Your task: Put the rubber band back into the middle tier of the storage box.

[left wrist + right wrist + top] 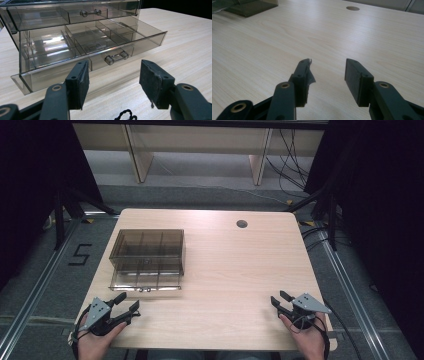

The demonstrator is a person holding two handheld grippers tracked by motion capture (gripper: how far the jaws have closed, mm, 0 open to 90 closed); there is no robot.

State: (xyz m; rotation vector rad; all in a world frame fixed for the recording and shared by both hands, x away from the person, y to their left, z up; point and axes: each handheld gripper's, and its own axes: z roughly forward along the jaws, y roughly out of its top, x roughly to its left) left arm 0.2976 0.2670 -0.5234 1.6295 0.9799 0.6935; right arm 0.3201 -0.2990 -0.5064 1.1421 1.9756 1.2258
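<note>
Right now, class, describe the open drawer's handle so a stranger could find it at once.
On the wooden table, find the smoky clear drawer box at the left. Its lower drawer is pulled out towards the left gripper. Its small clear bar handle sits nearer than the shut upper drawer's handle.

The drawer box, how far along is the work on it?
Done: the lower drawer of the drawer box stands pulled out; the upper drawer is in. In hand: nothing; left gripper open facing its handle, right gripper open, apart. Left: grasping that handle.
</note>
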